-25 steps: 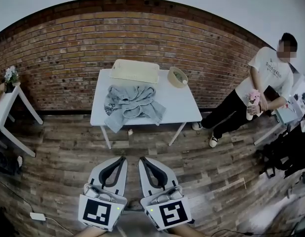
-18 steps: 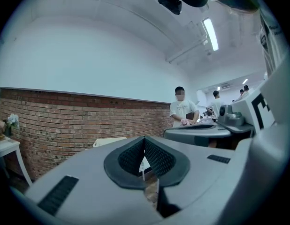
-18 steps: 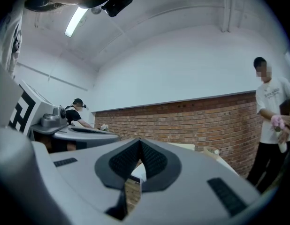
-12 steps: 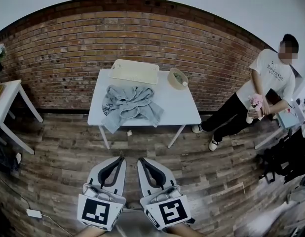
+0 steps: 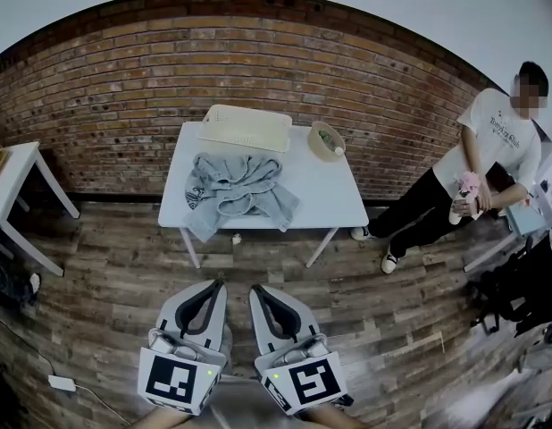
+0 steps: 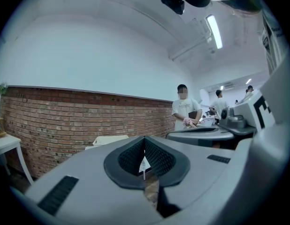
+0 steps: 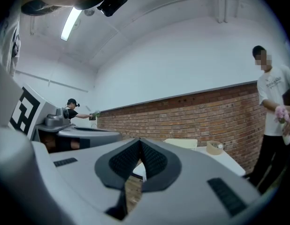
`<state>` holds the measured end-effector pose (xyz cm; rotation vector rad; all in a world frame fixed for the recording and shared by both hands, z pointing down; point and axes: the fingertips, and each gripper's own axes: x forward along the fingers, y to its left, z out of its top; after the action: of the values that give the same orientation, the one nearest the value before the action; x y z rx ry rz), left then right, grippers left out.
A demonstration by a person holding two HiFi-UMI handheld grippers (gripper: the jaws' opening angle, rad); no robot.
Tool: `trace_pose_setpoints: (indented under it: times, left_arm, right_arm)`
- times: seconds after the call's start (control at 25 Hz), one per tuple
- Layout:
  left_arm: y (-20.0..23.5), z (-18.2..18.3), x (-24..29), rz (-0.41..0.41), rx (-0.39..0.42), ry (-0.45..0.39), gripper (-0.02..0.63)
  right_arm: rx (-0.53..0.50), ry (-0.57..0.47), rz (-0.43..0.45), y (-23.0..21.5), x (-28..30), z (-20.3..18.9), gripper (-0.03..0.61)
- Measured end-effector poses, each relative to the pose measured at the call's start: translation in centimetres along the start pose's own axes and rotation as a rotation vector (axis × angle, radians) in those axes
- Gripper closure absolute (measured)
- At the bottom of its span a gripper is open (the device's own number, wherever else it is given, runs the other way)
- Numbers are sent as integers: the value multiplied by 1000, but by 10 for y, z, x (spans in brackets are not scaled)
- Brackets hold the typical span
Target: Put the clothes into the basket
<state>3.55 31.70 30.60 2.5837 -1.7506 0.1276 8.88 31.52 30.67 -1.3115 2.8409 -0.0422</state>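
Left gripper [image 6: 145, 142] and right gripper [image 7: 139, 143]: jaws fully together, nothing between them, held side by side above the wooden floor [image 5: 115, 275], well apart from the white surface [image 5: 325, 199]. There, a crumpled grey garment [image 5: 236, 190] lies just in front of the cream basket [image 5: 246, 128].

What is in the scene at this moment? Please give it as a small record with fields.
table: white table in front of the brick wall
clothes: grey garment crumpled on the table, one part hanging over the front edge
basket: cream basket at the table's back edge, behind the garment
bowl: small round bowl to the right of the basket
left gripper: shut, empty, above the floor, short of the table
right gripper: shut, empty, beside the left
bystander: person standing at the right
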Motion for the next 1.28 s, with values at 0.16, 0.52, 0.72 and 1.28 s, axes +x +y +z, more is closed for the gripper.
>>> trace_pose_setpoints:
  times: [0.16, 0.52, 0.72, 1.28]
  left_arm:
    - [7, -3, 15, -13, -19, 1, 606]
    - [45, -6, 68, -31, -23, -7, 606]
    - [74, 0, 104, -42, -21, -3, 606]
    - [156, -1, 200, -93, -60, 37, 606]
  right_arm:
    - [-4, 7, -9, -10, 12, -3, 572]
    - [-4, 13, -40, -41, 66, -6, 572]
    - [3, 11, -55, -58, 107, -3, 572]
    - [31, 53, -99, -103, 223, -5, 572]
